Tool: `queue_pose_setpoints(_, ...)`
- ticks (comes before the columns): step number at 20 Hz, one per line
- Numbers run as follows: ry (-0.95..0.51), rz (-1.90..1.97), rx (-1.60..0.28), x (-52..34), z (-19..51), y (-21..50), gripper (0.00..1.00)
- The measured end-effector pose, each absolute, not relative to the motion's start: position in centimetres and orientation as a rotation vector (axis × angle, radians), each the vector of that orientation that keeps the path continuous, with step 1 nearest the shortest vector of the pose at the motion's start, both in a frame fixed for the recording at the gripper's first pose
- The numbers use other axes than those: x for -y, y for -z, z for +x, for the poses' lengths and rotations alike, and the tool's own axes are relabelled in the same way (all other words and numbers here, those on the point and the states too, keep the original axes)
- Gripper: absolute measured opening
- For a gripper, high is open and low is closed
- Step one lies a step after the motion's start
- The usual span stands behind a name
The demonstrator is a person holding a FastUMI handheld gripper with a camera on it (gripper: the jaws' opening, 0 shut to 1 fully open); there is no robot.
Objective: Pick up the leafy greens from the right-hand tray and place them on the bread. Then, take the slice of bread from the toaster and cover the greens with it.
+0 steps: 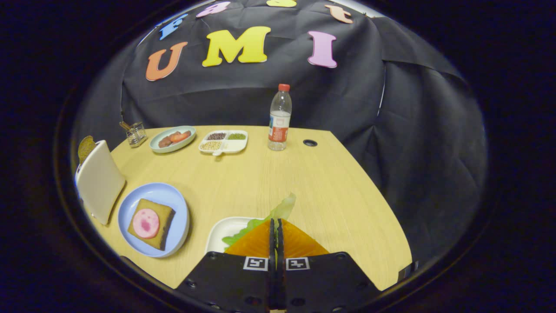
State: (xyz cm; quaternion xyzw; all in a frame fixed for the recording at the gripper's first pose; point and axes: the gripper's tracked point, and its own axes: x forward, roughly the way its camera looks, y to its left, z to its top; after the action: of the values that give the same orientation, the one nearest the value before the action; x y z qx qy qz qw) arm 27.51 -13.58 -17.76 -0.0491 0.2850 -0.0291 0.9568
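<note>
Currently, at the far left of the wooden table (260, 174) stands a white toaster (100, 180) with a browned bread slice (85, 147) poking out of its top — untouched, so the covering step is not yet begun. Just beside it sits a blue plate (173, 204) holding a square of bread (163, 215) topped with a pink round of meat (146, 223); no greens lie on it yet. Further back are a green dish of food (172, 138), a white divided tray of seeds (224, 141) and a water bottle (279, 117). Nearest, the gripper (276, 230) has its fingers pressed together, pinching the leafy greens (280, 211), which stick up just beyond the tips above the white tray (223, 232). Whether the leaf is lifted clear of that tray I cannot tell. By my reckoning the pick is made — carrying, placing and both toaster steps remain.
</note>
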Motion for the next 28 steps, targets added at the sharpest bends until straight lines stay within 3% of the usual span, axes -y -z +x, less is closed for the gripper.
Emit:
queue_pose_setpoints(8, -0.011, -0.244, -0.469, 6.9, 24.9, 12.7, 0.0)
queue_pose_setpoints(23, -0.362, -0.247, -0.436, -15.0, 21.5, 13.5, 0.0)
queue_pose_setpoints(28, -0.309, -0.271, -0.504, -14.1, 25.9, 17.8, 0.0)
